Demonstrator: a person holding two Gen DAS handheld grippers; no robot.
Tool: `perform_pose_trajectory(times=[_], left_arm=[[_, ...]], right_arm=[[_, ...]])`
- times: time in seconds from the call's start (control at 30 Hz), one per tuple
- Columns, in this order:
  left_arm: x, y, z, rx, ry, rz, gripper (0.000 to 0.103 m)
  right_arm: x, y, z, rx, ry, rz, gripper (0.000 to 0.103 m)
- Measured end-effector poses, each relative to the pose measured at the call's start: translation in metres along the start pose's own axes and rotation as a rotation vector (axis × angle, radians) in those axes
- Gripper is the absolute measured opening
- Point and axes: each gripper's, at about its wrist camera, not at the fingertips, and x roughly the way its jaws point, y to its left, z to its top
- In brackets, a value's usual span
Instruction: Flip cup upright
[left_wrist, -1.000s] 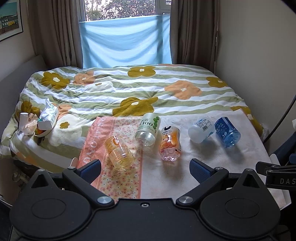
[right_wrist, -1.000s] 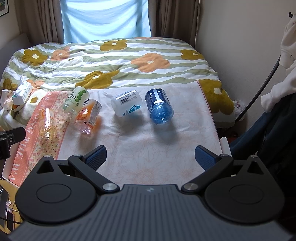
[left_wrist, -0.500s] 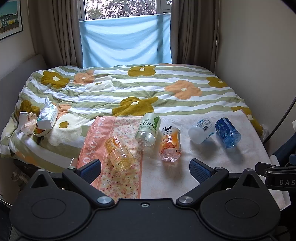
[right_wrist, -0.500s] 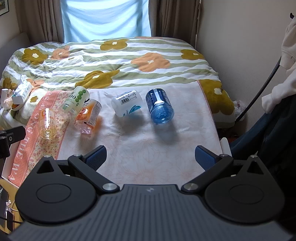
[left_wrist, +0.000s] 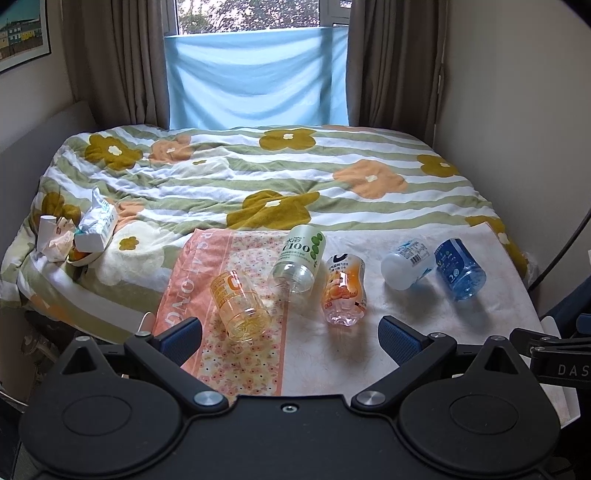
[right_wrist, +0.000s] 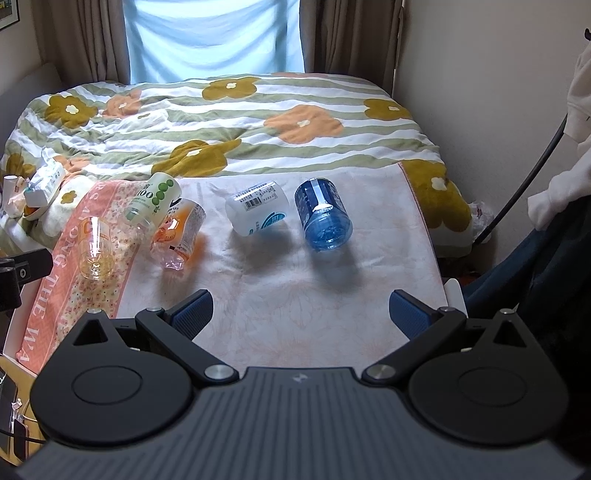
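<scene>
Nothing is being gripped: the left gripper (left_wrist: 290, 334) and right gripper (right_wrist: 301, 308) are being held spread. The yellow cup (left_wrist: 239, 305), unflipped, is lying sideways on the floral cloth (left_wrist: 243, 365), nearest the left.

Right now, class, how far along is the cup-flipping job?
Nothing looks done: all five cups, from the yellow cup to the blue cup, lie on their sides. Nothing in hand: left gripper and right gripper are open and empty. Every flip remains.
</scene>
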Motion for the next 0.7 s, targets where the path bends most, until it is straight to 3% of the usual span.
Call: perform_pose_trajectory(times=[0.33, 0.7], left_arm=[[0.028, 0.022, 0.013, -0.099, 0.037, 0.076, 0.103], [0.096, 0.042, 0.037, -0.178, 0.092, 0.153, 0.101]], right_arm=[[0.029, 0.016, 0.018, -0.069, 0.025, 0.053, 0.103], [0.081, 0.044, 0.033, -0.146, 0.082, 0.126, 0.103]])
